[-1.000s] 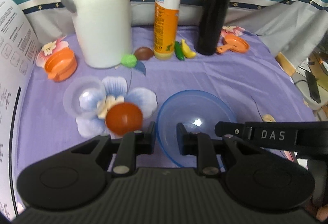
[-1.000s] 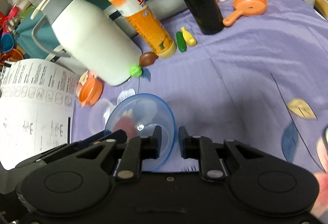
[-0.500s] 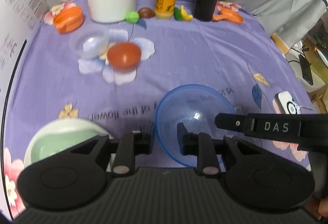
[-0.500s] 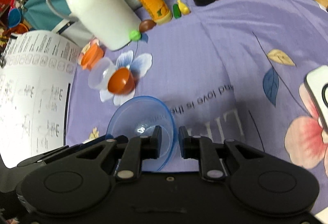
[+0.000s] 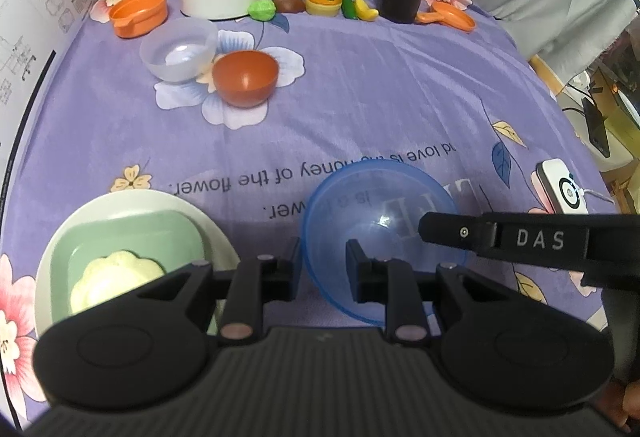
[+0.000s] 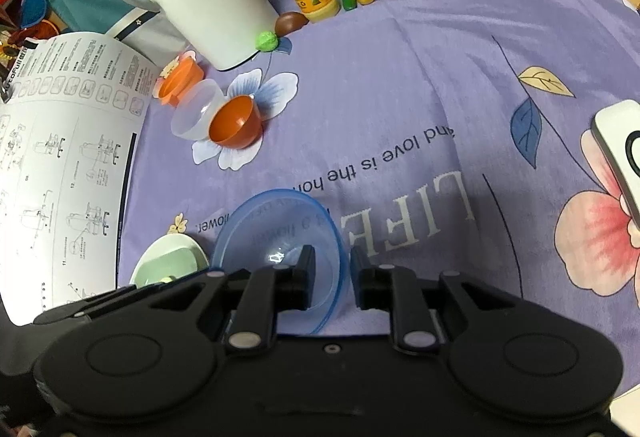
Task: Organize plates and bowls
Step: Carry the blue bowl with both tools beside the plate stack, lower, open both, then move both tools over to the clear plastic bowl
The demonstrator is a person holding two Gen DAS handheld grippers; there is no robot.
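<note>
A purple flowered cloth (image 5: 400, 97) is covering the worktop. Both tongs, left (image 5: 323, 263) and right (image 6: 332, 275), are clamping the blue bowl's (image 5: 360, 197) rim at 6 o'clock. At 8 o'clock, a white plate (image 5: 204, 215) is carrying a green dish (image 5: 132, 237) holding something pale yellow.

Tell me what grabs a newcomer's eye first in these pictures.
The translucent blue bowl stands out, gripped at its rim by both the left gripper and the right gripper above the purple flowered tablecloth. To its left sits a white plate carrying a green square dish. Farther back, a red-brown bowl sits beside a clear bowl.
</note>
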